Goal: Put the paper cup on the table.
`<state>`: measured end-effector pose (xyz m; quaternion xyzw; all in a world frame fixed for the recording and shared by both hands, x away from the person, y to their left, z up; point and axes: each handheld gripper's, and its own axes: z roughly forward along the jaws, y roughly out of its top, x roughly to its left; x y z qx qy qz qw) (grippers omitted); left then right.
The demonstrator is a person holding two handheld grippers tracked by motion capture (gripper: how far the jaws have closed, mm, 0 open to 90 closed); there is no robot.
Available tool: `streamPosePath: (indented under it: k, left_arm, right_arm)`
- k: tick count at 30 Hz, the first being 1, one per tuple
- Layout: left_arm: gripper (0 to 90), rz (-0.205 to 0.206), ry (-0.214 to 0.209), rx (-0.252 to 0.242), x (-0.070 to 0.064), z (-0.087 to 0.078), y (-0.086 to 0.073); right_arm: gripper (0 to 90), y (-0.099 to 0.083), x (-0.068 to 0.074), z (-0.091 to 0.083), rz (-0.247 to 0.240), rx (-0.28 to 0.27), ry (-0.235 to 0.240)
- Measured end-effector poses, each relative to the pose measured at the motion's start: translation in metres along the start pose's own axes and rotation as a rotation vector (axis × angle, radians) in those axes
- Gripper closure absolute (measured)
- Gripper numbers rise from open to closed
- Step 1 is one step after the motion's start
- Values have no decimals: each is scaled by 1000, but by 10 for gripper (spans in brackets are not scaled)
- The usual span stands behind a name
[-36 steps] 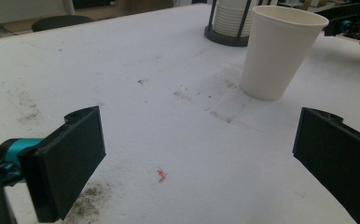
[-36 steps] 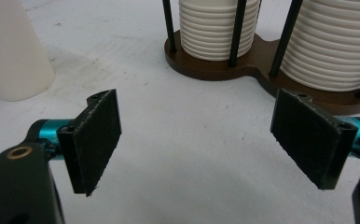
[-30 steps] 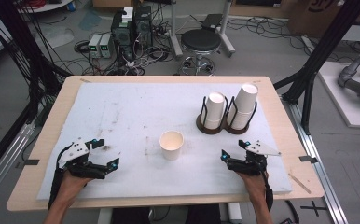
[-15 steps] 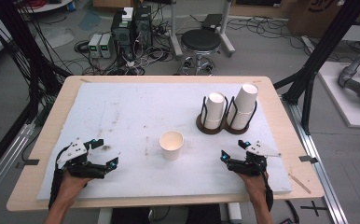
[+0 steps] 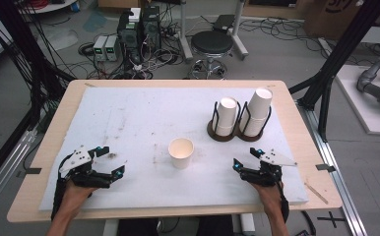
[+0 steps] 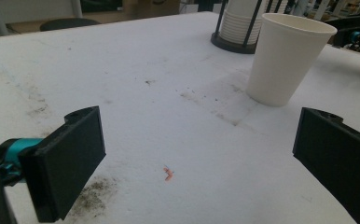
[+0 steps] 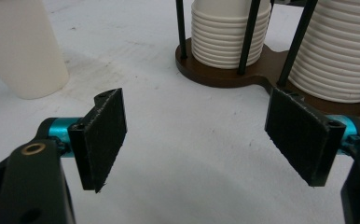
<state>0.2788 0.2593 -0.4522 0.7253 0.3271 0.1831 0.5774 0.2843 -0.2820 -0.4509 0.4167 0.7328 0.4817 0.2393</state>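
Both the left gripper (image 5: 110,161) and the right gripper (image 5: 243,157) rest with jaws spread wide, holding nothing. The paper cup (image 5: 181,152) stands upright between them, just in front of the cup holder (image 5: 237,132). It looks light; a hard squeeze could crush or tip it

Surface (image 5: 296,105): pale wood, covered by a stained white mat (image 5: 143,118) | floor (image 5: 286,54): grey concrete, strewn with cables | beyond far edge: round black stool (image 5: 212,43), computer towers (image 5: 141,27), small grey boxes (image 5: 105,47) | black frame struts (image 5: 338,59) at right | left: dense black cable bundle (image 5: 28,59) | light: even, indoor
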Motion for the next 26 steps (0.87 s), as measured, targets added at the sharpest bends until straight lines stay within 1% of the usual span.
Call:
streamPosePath:
  k: [20,21,26]
  left_arm:
    - [21,7,-2,5,-1,0,0]
    - [21,7,-2,7,-1,1,0]
    - [21,8,-2,7,-1,1,0]
  right_arm:
    - [194,0,0,0,-2,6,5]
    - [194,0,0,1,-2,6,-1]
    - [194,1,0,3,9,32,-14]
